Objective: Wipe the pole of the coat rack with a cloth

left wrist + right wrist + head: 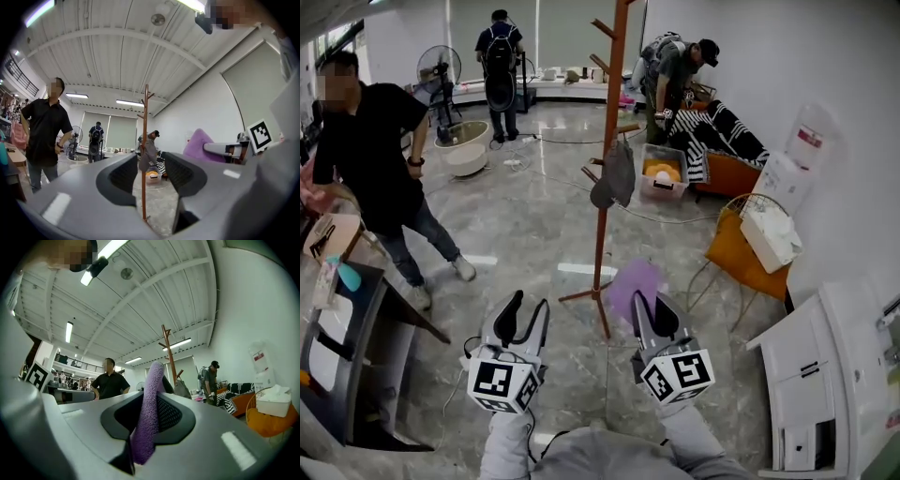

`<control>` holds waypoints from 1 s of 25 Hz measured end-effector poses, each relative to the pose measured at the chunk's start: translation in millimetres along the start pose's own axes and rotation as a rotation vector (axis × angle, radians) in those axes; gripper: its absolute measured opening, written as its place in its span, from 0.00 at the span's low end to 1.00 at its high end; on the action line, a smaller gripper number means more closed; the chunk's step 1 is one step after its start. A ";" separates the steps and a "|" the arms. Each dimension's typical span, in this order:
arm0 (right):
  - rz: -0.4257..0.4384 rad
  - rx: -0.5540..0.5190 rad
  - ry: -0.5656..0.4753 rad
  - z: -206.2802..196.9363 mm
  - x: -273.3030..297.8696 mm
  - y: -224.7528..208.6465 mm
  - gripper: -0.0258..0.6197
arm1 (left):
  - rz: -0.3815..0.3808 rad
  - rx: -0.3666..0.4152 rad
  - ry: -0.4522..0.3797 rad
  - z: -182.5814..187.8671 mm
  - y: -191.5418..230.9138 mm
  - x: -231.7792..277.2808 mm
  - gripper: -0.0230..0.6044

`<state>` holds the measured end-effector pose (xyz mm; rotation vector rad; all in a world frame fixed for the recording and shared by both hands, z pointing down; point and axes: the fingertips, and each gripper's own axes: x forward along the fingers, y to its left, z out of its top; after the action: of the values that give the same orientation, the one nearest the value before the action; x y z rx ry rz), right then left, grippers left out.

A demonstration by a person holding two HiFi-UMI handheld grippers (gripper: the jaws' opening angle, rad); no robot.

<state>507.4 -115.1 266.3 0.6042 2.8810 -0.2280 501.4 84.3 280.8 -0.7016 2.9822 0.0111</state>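
A tall orange-brown coat rack (607, 159) stands on the marble floor ahead of me, its pole (145, 154) seen between the left jaws, with a grey cap (615, 174) hanging on a lower peg. My right gripper (646, 309) is shut on a purple cloth (634, 281), which stands up between its jaws (148, 413). That cloth is just right of the rack's foot, apart from the pole. My left gripper (525, 314) is open and holds nothing, a little left of the rack's base.
A person in black (375, 159) stands at the left by a dark table (337, 356). Two other people are at the back. An orange chair (748, 253) and a white cabinet (825, 384) line the right wall. A clear bin (662, 174) sits behind the rack.
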 end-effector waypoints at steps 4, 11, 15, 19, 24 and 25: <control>-0.003 -0.012 0.000 -1.8 36.7 -14.7 0.13 | -0.011 -0.001 0.006 -3.8 17.0 38.4 0.36; -0.040 -0.035 -0.024 -6.4 101.3 -32.1 0.13 | -0.063 -0.003 -0.005 -11.2 57.5 108.6 0.36; -0.100 -0.057 -0.048 -9.6 151.1 -41.2 0.13 | -0.139 0.004 -0.021 -9.5 89.2 161.2 0.36; -0.182 -0.097 -0.080 -0.3 199.3 -47.5 0.13 | -0.223 0.003 -0.025 -5.0 124.0 209.9 0.36; -0.267 -0.266 -0.216 67.2 268.8 -54.3 0.13 | -0.331 0.026 -0.048 5.9 166.0 259.2 0.36; -0.283 -0.312 -0.250 86.5 284.4 -55.9 0.13 | -0.345 0.031 -0.050 7.9 175.4 267.8 0.36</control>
<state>241.9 -73.6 127.4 0.1037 2.6681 0.1011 185.0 122.4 250.2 -1.1802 2.7661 -0.0375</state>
